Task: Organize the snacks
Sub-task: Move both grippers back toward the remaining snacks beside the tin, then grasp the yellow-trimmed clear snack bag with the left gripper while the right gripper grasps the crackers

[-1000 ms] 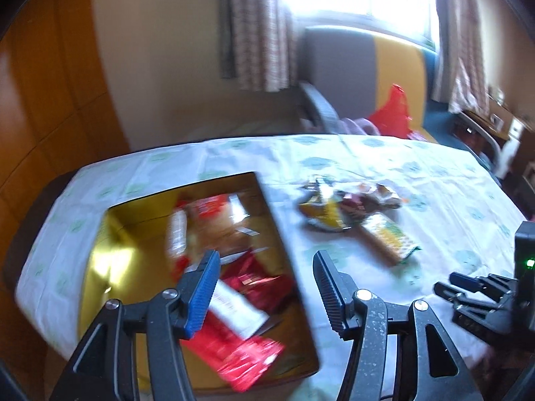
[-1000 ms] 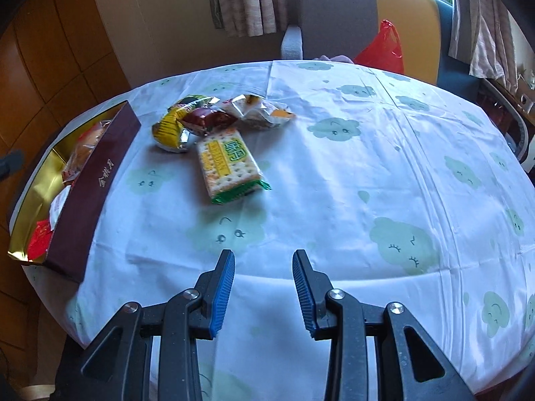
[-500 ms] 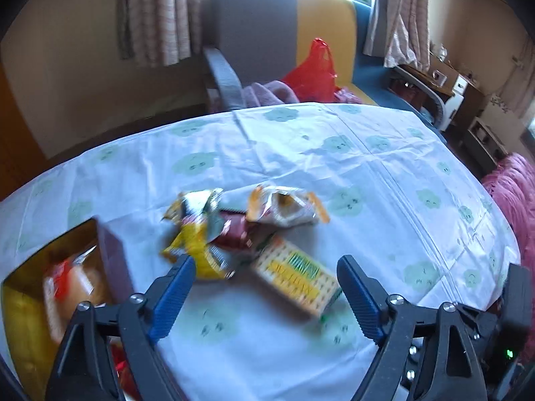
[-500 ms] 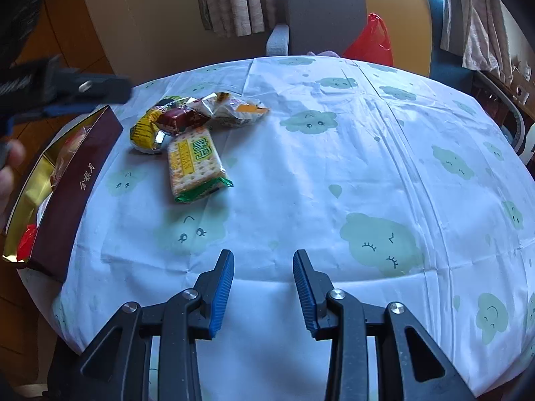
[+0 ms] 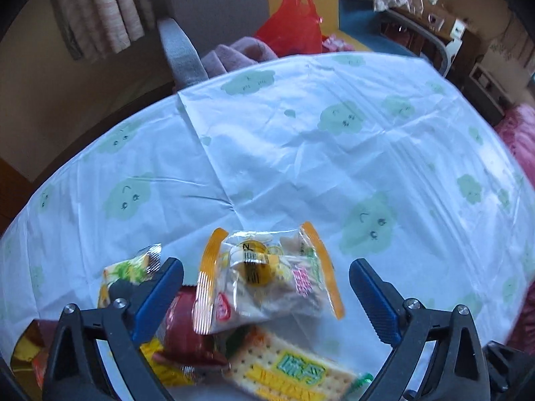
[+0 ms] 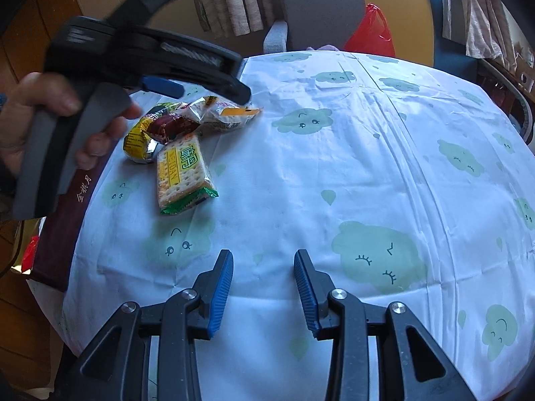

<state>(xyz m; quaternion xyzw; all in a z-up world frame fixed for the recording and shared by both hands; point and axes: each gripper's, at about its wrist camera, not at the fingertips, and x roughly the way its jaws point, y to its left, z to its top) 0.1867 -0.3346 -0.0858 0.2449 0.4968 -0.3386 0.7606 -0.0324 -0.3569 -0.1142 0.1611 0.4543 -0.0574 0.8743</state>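
A small pile of snacks lies on the cloud-print tablecloth (image 6: 334, 167). It holds a clear packet with orange ends (image 5: 267, 284) (image 6: 230, 117), a green-and-yellow cracker pack (image 5: 294, 371) (image 6: 182, 173), a dark red packet (image 5: 190, 334) (image 6: 170, 125) and a yellow-green packet (image 5: 133, 267) (image 6: 138, 140). My left gripper (image 5: 266, 274) hangs just above the clear packet, its jaws opening wide, and the pads do not touch the packet. A maroon box with a gold lining (image 6: 67, 220) stands at the table's left edge. My right gripper (image 6: 264, 260) is open and empty over bare cloth.
A hand (image 6: 40, 100) holds the left gripper over the box's near wall. Behind the table stands a grey-and-yellow armchair (image 6: 321, 10) with a red plastic bag (image 5: 291, 23) on it. Curtains hang at the back. Low furniture (image 5: 468, 43) stands at the right.
The left gripper swung from above the box to the snack pile, sank toward it, and its jaws spread much wider. The right gripper has hardly moved.
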